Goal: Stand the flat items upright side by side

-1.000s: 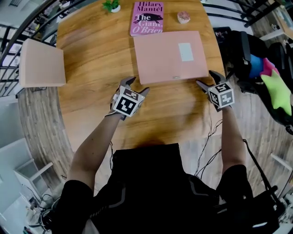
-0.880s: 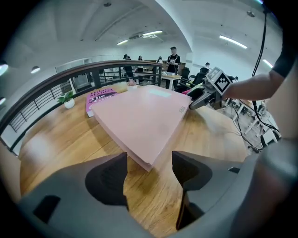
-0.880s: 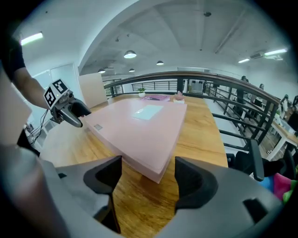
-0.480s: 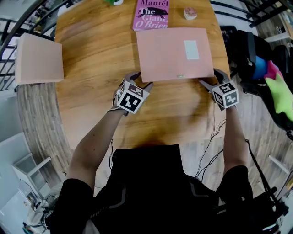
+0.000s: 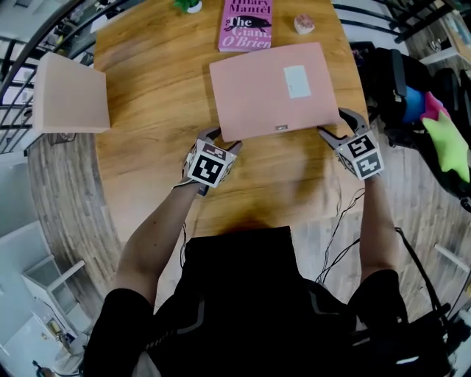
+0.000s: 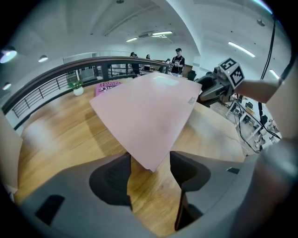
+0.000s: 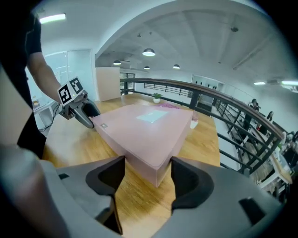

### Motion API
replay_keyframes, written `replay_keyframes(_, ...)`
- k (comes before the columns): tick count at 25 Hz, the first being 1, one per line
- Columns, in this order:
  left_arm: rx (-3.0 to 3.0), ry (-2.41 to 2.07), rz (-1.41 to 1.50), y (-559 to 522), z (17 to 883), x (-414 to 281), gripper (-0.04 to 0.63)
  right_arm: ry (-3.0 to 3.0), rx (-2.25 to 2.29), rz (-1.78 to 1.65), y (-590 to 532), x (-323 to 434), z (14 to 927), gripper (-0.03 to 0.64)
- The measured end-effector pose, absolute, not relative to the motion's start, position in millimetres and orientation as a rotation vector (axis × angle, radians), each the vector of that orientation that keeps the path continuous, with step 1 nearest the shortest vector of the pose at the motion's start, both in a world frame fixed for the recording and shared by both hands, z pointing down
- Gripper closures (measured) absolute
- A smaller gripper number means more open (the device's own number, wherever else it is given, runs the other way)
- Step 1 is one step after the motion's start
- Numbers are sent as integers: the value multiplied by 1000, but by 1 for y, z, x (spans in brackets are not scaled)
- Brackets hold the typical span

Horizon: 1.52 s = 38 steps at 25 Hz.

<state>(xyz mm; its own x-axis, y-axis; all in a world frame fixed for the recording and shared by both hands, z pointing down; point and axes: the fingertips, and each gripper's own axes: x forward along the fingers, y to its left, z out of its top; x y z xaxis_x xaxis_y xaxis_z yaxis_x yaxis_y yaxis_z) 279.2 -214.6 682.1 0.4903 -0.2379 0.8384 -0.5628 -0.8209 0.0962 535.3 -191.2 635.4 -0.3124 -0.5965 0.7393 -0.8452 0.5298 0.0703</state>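
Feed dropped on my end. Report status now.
Jaws just closing; left gripper and right gripper pinch near corners of the pink box. Box not yet upright. Past it, a book lies close.

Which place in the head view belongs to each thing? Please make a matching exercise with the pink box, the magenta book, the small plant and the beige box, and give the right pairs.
Things:
1. pink box
2. magenta book
3. small plant
4. beige box

Places:
a. at the left edge of the table
b. at the far edge, left of the book
c. in the middle, nearest the person
d. at the far edge, just beyond the pink box

Right pairs: 1-c, 2-d, 3-b, 4-a
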Motion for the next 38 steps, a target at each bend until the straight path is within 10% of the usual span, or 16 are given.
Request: replay_keyframes(38,2258,-336,1216,-153,705,222,307,-1691,598,-765,-214,316,439,314)
